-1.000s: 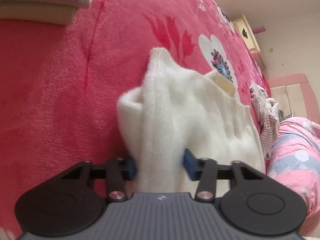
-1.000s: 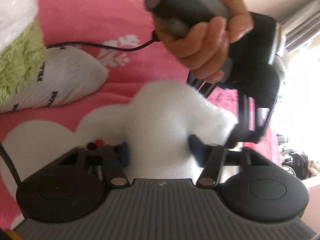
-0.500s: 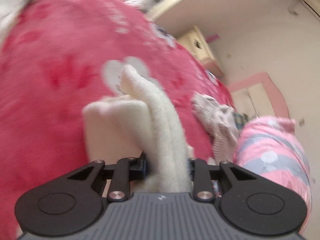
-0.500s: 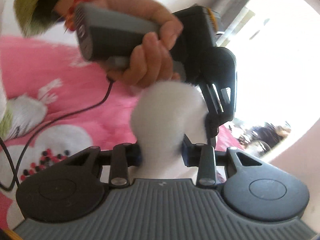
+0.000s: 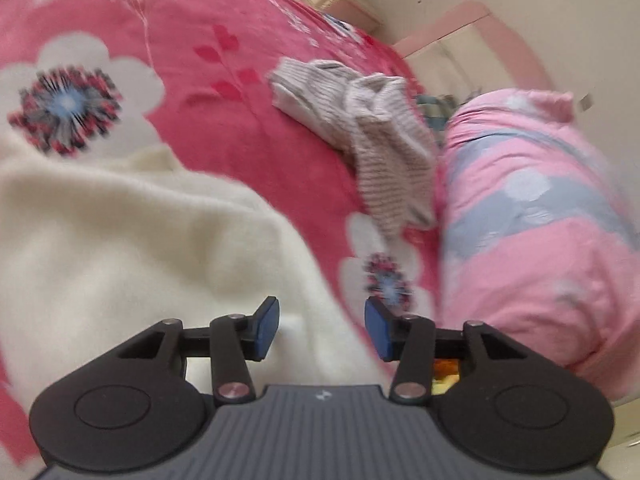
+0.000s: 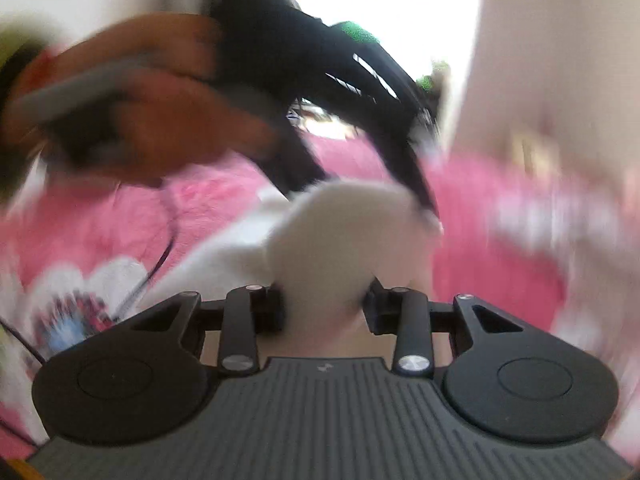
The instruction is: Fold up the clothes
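Cream sweater (image 5: 132, 248) — left hand-held gripper (image 5: 320, 330) just released it, right hand-held gripper (image 6: 324, 308) grasps it

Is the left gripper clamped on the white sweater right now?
No: the left gripper's blue pads stand apart, its jaws having just been opening, and the white sweater lies beneath, unpinched.

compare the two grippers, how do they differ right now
The left gripper has its jaws apart, just opened, with the cream sweater lying loose beneath them; the right gripper is clamped on a white fold of it. The left view is fairly sharp, the right blurred. Both hang over the pink blanket.
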